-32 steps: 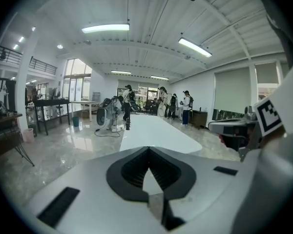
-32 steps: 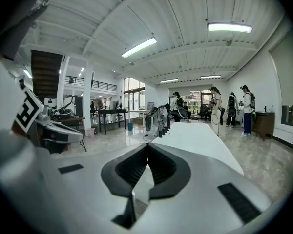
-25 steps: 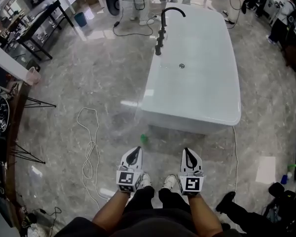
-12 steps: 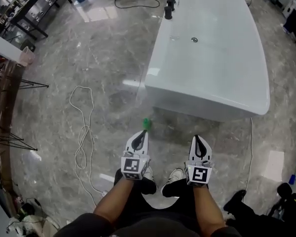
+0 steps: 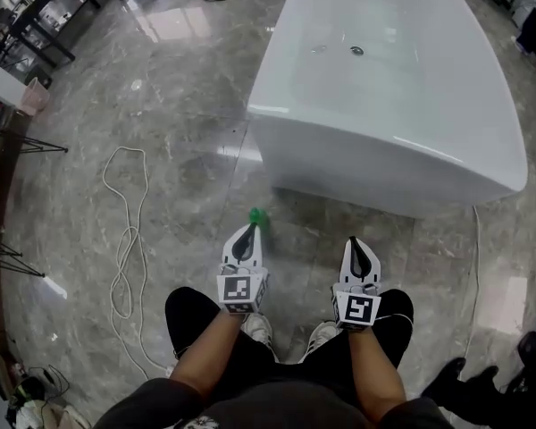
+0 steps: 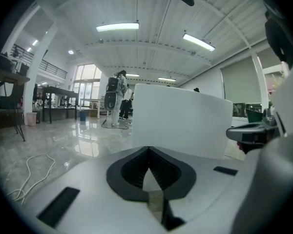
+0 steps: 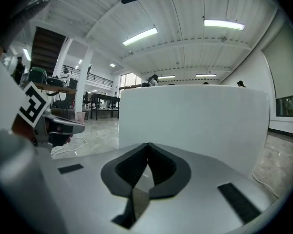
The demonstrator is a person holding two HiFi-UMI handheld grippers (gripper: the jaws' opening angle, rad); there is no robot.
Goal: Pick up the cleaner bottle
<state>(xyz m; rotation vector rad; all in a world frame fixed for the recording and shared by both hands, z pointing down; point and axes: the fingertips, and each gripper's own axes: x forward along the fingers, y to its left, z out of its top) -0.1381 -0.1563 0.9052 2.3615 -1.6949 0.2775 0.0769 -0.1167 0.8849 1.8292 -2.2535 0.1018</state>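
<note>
Tongs on both sides were shut tight, with nothing between them. The left tongs (image 5: 247,231) and right tongs (image 5: 355,242) were held side by side above the grey marble floor (image 5: 161,88), both pointing toward the white tub (image 5: 384,88). The bottle (image 5: 258,215), of which mainly a green top showed, stood on the floor just past the tips of the left tongs and near the foot of the tub, gripped by neither. A white cord (image 5: 125,239) lay in loops on the floor farther left.
</note>
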